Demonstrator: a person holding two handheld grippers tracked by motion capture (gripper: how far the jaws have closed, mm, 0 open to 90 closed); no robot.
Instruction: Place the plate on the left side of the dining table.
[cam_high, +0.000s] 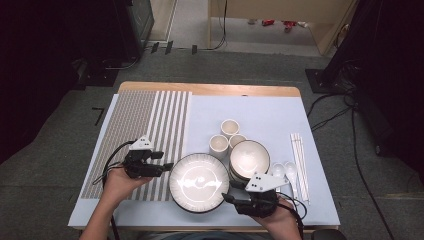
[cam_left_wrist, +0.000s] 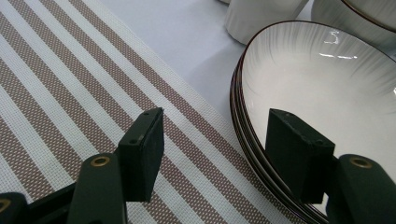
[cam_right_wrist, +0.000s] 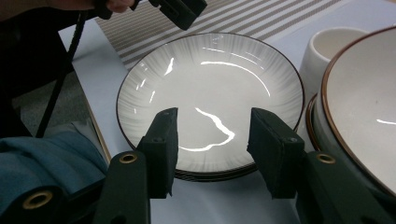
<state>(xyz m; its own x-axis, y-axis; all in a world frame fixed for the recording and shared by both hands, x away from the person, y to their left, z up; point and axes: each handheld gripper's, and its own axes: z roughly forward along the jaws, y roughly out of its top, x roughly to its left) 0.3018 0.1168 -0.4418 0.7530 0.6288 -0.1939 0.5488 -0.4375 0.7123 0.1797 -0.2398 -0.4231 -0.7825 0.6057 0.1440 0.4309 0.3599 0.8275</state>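
Note:
A stack of white ribbed plates (cam_high: 198, 182) with dark rims sits at the table's front middle. My left gripper (cam_high: 167, 166) is at the stack's left edge. In the left gripper view it (cam_left_wrist: 215, 154) is open astride the rim: one jaw hangs over the striped placemat (cam_left_wrist: 70, 84), the other over the top plate (cam_left_wrist: 327, 88), and neither pad presses. My right gripper (cam_high: 227, 197) is at the stack's front right. In the right gripper view it (cam_right_wrist: 212, 144) is open over the near rim of the plates (cam_right_wrist: 210, 79), with nothing gripped.
A stack of brown-rimmed bowls (cam_high: 249, 159) stands just right of the plates, with three white cups (cam_high: 229, 128) behind it. Two white spoons (cam_high: 284, 170) and chopsticks (cam_high: 300, 162) lie at the right. The placemat (cam_high: 145, 125) covers the table's left part. A person's blue-clad lap (cam_right_wrist: 42, 163) is by the front edge.

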